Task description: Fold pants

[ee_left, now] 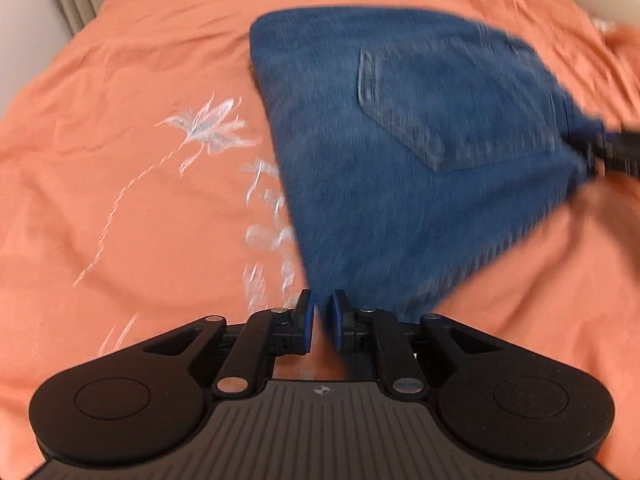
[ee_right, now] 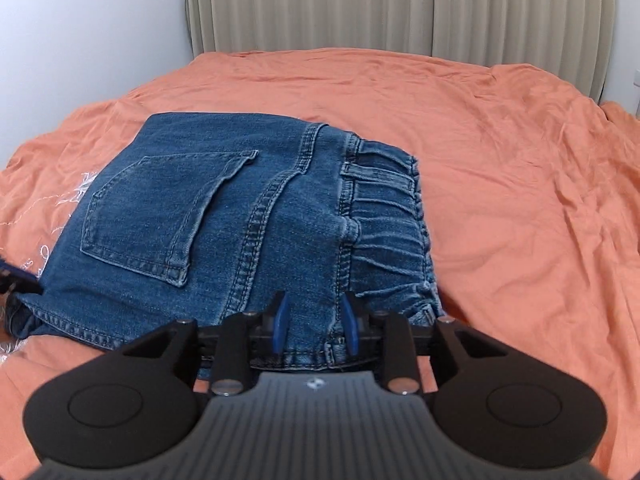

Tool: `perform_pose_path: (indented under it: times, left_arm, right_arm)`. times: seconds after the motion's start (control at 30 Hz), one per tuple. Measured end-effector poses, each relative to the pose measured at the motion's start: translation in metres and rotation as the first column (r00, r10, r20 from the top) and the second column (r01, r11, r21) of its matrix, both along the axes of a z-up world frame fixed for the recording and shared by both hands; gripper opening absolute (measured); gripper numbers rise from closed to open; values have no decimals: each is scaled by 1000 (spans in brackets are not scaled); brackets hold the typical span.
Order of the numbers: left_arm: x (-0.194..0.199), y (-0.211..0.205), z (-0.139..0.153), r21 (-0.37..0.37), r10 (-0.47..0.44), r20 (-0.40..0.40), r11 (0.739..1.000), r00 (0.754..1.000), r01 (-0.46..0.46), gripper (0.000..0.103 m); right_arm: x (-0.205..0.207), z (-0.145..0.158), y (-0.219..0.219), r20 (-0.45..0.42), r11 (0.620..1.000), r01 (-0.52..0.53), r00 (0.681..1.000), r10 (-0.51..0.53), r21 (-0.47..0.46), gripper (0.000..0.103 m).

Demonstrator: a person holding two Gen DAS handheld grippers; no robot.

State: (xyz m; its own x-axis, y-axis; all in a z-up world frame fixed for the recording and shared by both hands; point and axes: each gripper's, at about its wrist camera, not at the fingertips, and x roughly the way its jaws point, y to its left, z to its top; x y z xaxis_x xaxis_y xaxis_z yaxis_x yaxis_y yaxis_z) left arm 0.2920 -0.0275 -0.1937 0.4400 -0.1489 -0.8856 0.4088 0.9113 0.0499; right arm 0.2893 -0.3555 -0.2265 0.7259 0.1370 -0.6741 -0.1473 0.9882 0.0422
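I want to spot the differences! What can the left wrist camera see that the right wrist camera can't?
Only the left wrist view shows the large white flower embroidery clearly, its own left gripper with a narrow gap and nothing between the fingers, and the right gripper at the jeans' edge.

Only the right wrist view shows the elastic waistband, the beige curtain, the wall, and denim between the right gripper's fingers.

Both show the folded jeans, their back pocket and the orange bedspread.

The left gripper [ee_left: 321,320] is hovering low with its blue-padded fingers [ee_left: 307,322] standing a narrow gap apart, pinching nothing. The right gripper [ee_right: 316,326] is lying level, its blue fingers [ee_right: 282,324] spread wider, straddling a denim edge.
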Motion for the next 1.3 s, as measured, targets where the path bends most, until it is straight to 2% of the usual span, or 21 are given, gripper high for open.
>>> perform_pose_path:
  times: [0.03,0.07,0.13,0.2,0.27,0.3,0.33,0.4,0.47,0.53,0.63,0.73,0.83,0.87,1.0,1.1,1.13,1.17,1.2,1.27,1.3]
  left_arm:
    - [-6,3,-3,21,-10,-16,1000,1000,11,8]
    - [-11,6,-8,33,-20,-47,999,999,21,8]
    - [-24,15,-4,0,-20,2,1000,1000,20,8]
    - [-31,27,4,-67,15,31,998,999,-13,9]
    - [-33,37,14,-152,71,61,986,996,-61,12]
    - [-33,41,19,-198,96,79,977,992,-79,15]
    - [-32,44,24,-243,125,93,965,988,-99,23]
    - [-27,50,33,-358,189,104,923,977,-140,37]
    - [-16,54,36,-461,231,89,872,969,-166,61]
    - [-5,54,32,-531,260,76,828,963,-181,66]
    - [15,52,16,-579,301,6,779,954,-242,68]
    - [33,52,-1,-625,321,-30,733,947,-269,71]
    - [47,56,-19,-667,342,-112,670,933,-325,74]
    - [52,56,-26,-673,346,-132,657,929,-340,75]
    - [69,62,-45,-718,310,-201,598,929,-355,75]
    - [79,62,-51,-725,297,-217,588,930,-357,69]
    - [81,61,-51,-723,292,-221,591,930,-358,58]
    - [82,60,-50,-719,290,-224,595,930,-359,51]
    - [83,60,-49,-716,291,-230,596,929,-364,45]
    - [83,61,-45,-718,286,-242,590,927,-370,19]
    - [82,61,-40,-717,286,-239,592,928,-367,16]
  right_arm:
    - [0,0,0,2,1000,4,1000,-4,0,24]
    - [0,-1,0,3,1000,10,1000,-10,5,24]
    - [2,-1,0,3,1000,20,1000,-20,13,25]
    - [2,2,0,7,1000,23,1000,-23,19,26]
    - [-6,12,-1,36,999,23,999,-24,35,41]
    - [-14,19,-2,61,998,25,998,-29,61,55]
    - [-21,25,-5,85,995,31,996,-39,96,66]
    - [-35,33,-13,109,987,71,990,-87,147,69]
    - [-45,34,-25,102,967,139,981,-163,215,71]
    - [-50,27,-44,52,911,220,966,-253,348,74]
    - [-48,0,-73,-84,765,322,939,-333,559,75]
    - [-40,-29,-88,-179,637,364,924,-337,680,75]
    - [-28,-44,-93,-214,581,375,920,-329,722,75]
    - [-26,-47,-94,-219,569,381,917,-334,728,75]
    - [-13,-59,-95,-231,547,380,918,-322,746,70]
    - [-5,-67,-99,-233,530,377,918,-320,759,68]
    - [-2,-69,-100,-235,523,380,916,-324,763,62]
    - [0,-68,-101,-238,514,383,915,-325,767,60]
    - [1,-68,-100,-241,516,386,914,-327,765,53]
    - [3,-65,-99,-232,521,378,917,-324,766,45]
    - [2,-64,-99,-229,520,373,919,-322,769,39]
